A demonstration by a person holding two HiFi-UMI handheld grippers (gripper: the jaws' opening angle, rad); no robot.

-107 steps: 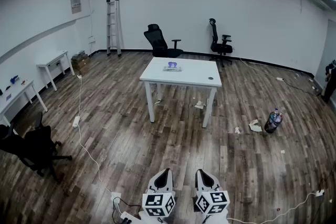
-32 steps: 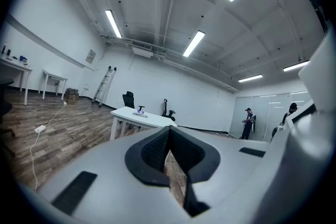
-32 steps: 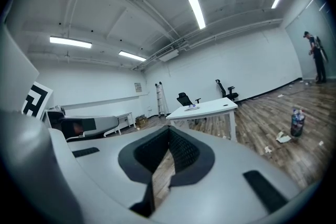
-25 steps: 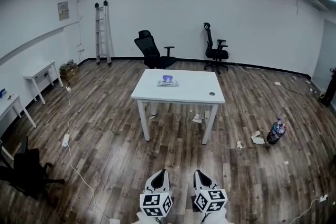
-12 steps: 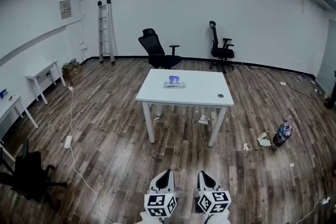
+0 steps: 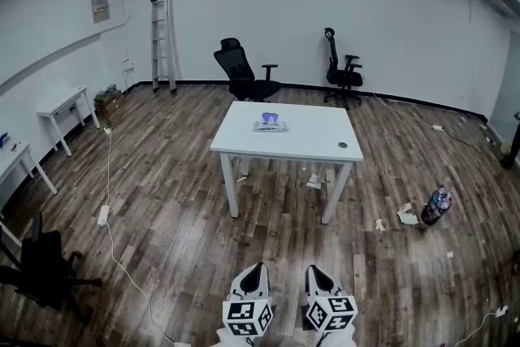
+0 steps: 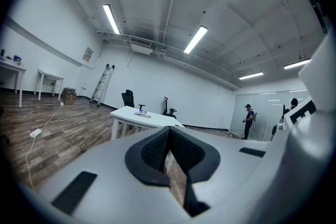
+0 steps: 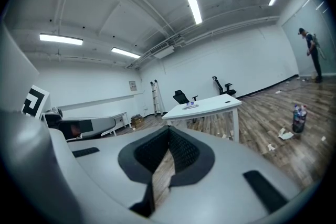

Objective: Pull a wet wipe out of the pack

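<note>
Left gripper and right gripper are hanging pressed together, empty; pack is lying far on table, needing approach.

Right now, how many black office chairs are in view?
3 office chairs: one behind the white table, one by the back wall right of it, one at near left. More may be hidden.

We find a bare, sparsely furnished office-type room. It has white walls, a wood-plank floor and strip lights on an exposed ceiling. One white bench stands mid-floor. Two black swivel chairs and a stepladder line the far wall, with small white side tables at the left wall. A cable and paper scraps lie on the floor.
</note>
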